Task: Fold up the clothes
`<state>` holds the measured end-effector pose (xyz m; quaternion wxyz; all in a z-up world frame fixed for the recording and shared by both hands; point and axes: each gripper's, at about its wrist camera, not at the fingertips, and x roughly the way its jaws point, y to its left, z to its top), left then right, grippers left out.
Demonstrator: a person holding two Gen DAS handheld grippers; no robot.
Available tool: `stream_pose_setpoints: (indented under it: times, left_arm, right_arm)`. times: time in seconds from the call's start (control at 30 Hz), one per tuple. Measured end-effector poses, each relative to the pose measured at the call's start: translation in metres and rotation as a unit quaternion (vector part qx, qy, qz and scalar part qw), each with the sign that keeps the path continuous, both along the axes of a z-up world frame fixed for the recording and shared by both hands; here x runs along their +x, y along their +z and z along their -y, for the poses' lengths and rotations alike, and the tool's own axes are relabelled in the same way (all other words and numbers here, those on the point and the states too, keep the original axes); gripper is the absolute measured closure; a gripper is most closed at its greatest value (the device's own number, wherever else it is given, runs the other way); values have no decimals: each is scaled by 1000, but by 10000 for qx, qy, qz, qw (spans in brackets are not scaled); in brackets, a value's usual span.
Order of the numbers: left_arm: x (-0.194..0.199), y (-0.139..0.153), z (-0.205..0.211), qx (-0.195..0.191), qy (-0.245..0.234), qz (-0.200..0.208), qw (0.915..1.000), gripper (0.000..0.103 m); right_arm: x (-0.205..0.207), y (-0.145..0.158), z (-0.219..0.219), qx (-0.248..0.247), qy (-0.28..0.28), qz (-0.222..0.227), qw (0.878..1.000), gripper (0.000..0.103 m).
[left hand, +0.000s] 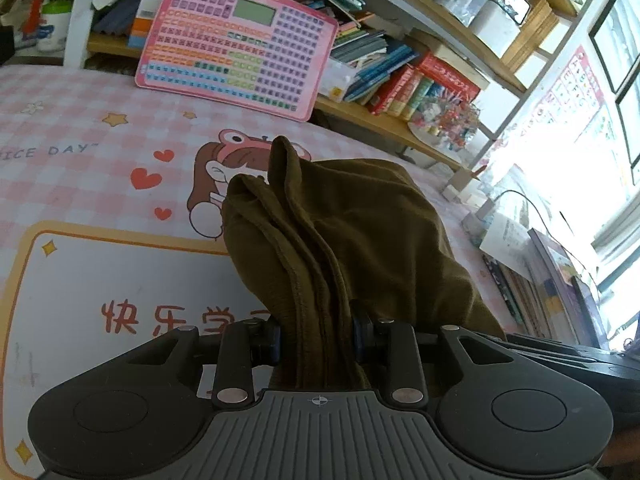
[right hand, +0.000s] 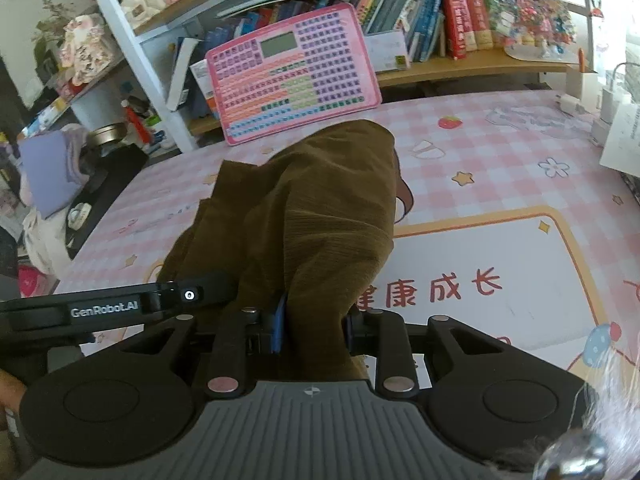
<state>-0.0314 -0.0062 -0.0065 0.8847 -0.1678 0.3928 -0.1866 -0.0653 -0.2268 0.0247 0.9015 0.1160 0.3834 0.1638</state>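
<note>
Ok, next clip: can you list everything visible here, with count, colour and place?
garment: one, olive-brown, bunched, held up over the table in both grippers.
table mat: one, pink check with cartoon prints, covering the table.
learning tablet: one, pink with a grid of keys, leaning on the shelf at the back.
books: many, mostly blue and red, on the wooden shelves.
black case: one, at the table's left edge.
left hand-held gripper: black, blue pads, shut on the garment.
right hand-held gripper: black, blue pads, shut on the garment.
</note>
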Motion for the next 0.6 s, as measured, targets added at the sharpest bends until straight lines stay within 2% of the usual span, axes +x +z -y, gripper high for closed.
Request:
stream_pose_setpoints:
  times: [0.2, 0.6]
  left_arm:
    - [-4, 7, 17, 147, 169, 105, 9997, 74]
    - [5, 23, 56, 502, 588, 55, 9970, 74]
  right_arm:
    - [6, 1, 17, 148, 164, -6, 9998, 79]
    - [33, -1, 61, 604, 577, -65, 9965, 79]
